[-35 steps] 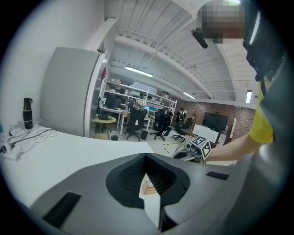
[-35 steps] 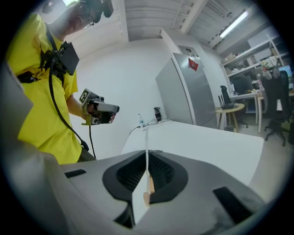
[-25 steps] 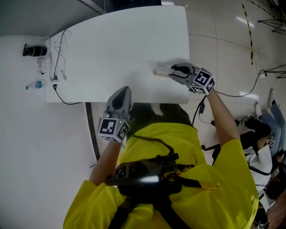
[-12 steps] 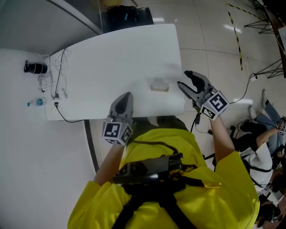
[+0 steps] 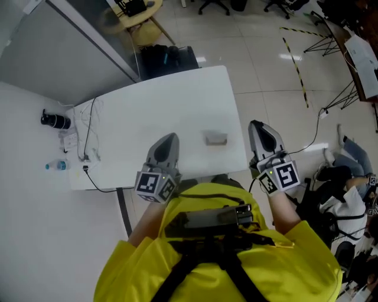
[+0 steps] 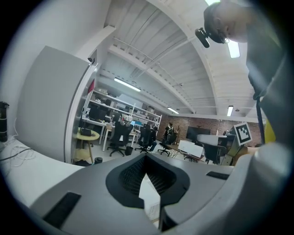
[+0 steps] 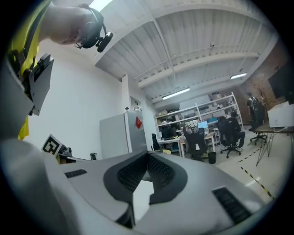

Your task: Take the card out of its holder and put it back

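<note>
The card holder (image 5: 216, 139), a small pale flat piece, lies on the white table (image 5: 177, 100) near its front edge; whether the card is inside is too small to tell. My left gripper (image 5: 170, 139) hangs over the front edge, left of the holder, shut and empty. My right gripper (image 5: 258, 125) is off the table's right side, apart from the holder, shut with nothing in it. In the left gripper view the left gripper (image 6: 146, 159) has its jaws together and points up at the room. In the right gripper view the right gripper (image 7: 147, 156) does the same.
A black cylinder (image 5: 55, 121), cables (image 5: 88, 135) and a small bottle (image 5: 58, 166) lie at the table's left end. A black bag (image 5: 166, 58) and a round stool (image 5: 133, 15) stand beyond the far edge. A seated person (image 5: 348, 197) is at the right.
My right gripper let go of the card holder, pulled back off the table's right side with its jaws wide, then shut. The holder stays on the table. The left gripper barely moved.
</note>
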Action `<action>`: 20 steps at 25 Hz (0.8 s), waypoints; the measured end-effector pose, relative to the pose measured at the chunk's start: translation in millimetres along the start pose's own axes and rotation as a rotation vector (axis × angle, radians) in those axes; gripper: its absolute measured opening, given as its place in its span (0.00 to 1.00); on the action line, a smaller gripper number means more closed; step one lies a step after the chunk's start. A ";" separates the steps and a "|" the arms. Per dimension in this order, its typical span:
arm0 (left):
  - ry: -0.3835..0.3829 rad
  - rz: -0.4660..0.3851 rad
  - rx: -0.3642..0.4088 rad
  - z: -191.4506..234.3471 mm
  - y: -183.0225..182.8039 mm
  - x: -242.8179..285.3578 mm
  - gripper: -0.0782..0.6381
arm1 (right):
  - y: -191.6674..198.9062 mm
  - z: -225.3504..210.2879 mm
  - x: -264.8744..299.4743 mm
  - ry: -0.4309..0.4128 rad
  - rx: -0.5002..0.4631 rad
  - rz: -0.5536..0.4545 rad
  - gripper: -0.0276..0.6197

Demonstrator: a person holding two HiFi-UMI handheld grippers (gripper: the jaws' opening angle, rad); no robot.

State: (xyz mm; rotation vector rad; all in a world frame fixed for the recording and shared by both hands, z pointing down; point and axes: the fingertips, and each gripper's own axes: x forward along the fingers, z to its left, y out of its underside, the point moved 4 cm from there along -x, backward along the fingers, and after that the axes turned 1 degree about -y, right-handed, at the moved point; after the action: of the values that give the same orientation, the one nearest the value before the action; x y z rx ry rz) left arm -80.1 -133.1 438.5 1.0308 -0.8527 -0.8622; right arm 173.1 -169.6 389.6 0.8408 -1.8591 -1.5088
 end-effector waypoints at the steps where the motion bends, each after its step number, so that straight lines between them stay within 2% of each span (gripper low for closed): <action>1: 0.015 -0.011 0.002 0.5 -7.2 -3.3 0.12 | -1.2 4.4 0.3 0.012 0.004 -0.002 0.05; 4: 0.053 -0.030 0.024 4.3 -22.0 -14.1 0.12 | -2.6 18.5 2.9 0.063 0.016 -0.001 0.05; 7: 0.062 -0.022 0.046 16.4 -21.9 -19.6 0.12 | -0.7 30.8 7.8 0.095 0.047 -0.018 0.05; 13: 0.066 -0.005 0.035 33.8 -18.6 -39.9 0.12 | 7.5 63.1 9.0 0.081 0.071 -0.004 0.05; 20: 0.087 0.007 0.043 58.4 -20.5 -59.4 0.12 | 21.2 88.3 18.0 0.117 0.065 0.009 0.05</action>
State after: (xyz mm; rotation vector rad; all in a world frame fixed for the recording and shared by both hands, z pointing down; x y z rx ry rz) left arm -160.3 -106.0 424.8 1.0942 -0.8032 -0.7905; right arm 91.3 -126.9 395.7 0.9294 -1.8322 -1.3696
